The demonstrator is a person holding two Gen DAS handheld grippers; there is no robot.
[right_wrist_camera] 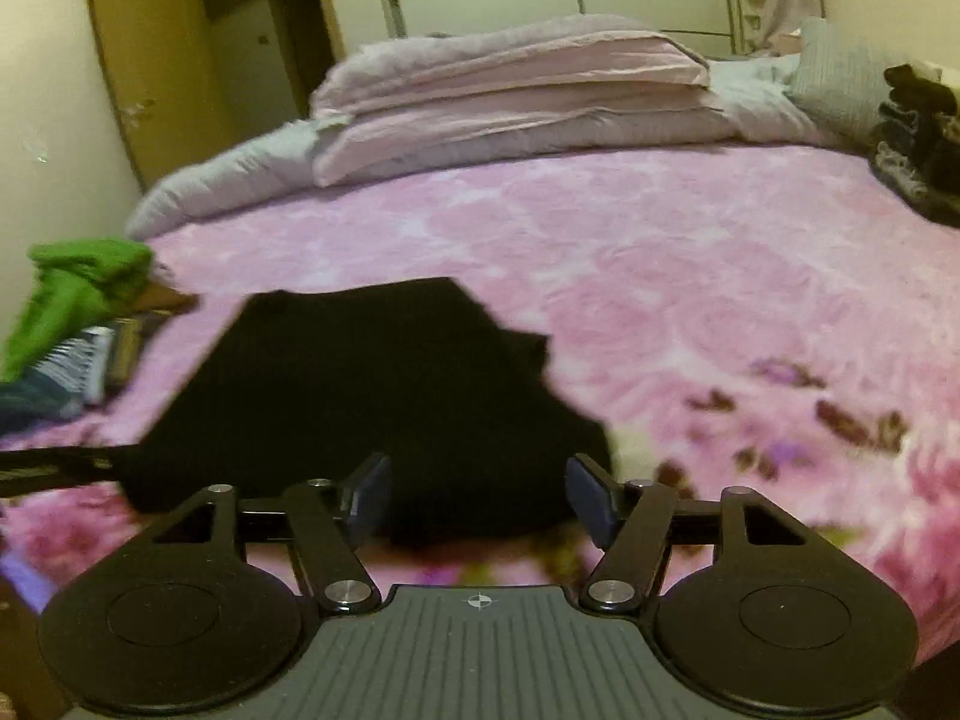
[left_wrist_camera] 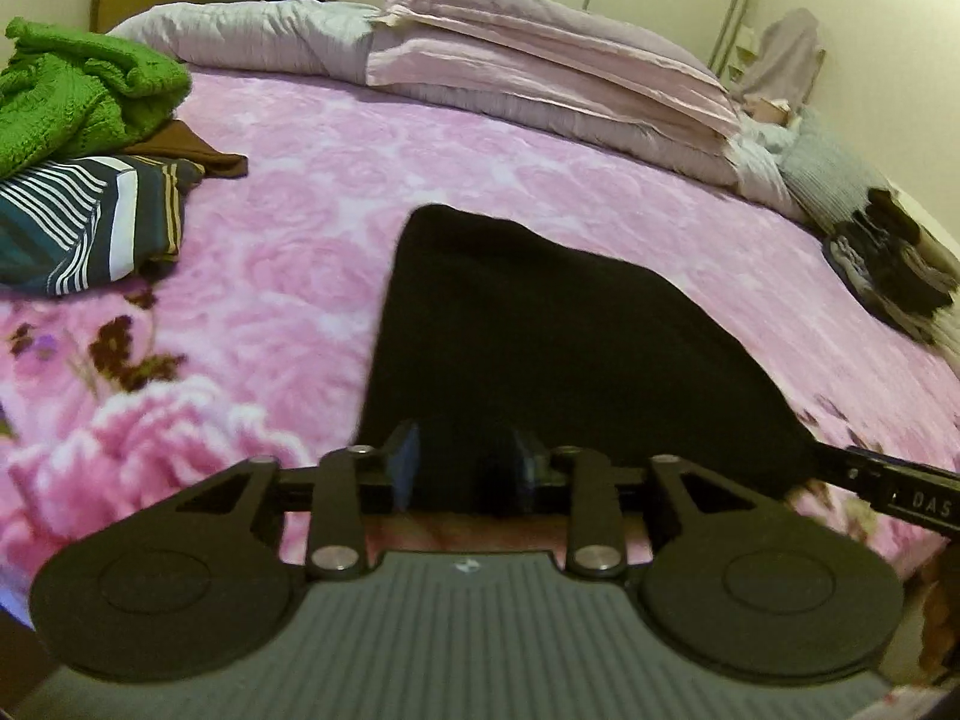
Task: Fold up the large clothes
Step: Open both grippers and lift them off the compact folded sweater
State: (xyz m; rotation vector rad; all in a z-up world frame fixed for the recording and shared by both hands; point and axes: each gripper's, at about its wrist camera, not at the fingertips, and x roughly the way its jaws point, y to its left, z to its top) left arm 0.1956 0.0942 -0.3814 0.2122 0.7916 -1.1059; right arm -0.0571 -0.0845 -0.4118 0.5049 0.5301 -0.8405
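1. Scene: bed [left_wrist_camera: 288,192] with a pink floral cover. Black garment [left_wrist_camera: 540,330] lies flat on it at the near edge, roughly centre. It reads as already folded at least once; layers can't be told apart because the cloth is uniformly dark.
2. Left gripper [left_wrist_camera: 462,468]: jaws part open with a modest gap, sitting over the garment's near hem. Fabric shows between the pads, but no clear pinch. Judged released, not holding.
3. Right gripper [right_wrist_camera: 480,498]: jaws wide apart over the garment's near right corner [right_wrist_camera: 576,450]. Nothing clamped; cloth is below and between, pads clear of it.
4. In the left view the right gripper's finger shows at 3 o'clock of the garment. In the right view the left one shows at 9 o'clock. So both sit along the same near edge, apart.
5. Other items: green knit [left_wrist_camera: 78,90] and striped top [left_wrist_camera: 78,234] heaped at 10 o'clock of the garment, pillows [left_wrist_camera: 540,60] at 12 o'clock, dark folded stack [left_wrist_camera: 894,264] at 2 o'clock.
6. Step, judged: a fold just laid down, both grippers let go. Garment is a compact block with one uneven far-right edge in the right view.
7. Next, judged: either re-grip the near edge or a side for another fold, or lift the bundle to the stack at 2 o'clock. Needs both grippers closing on all layers at once.
8. Risk: gripping only the top layer would undo the fold.
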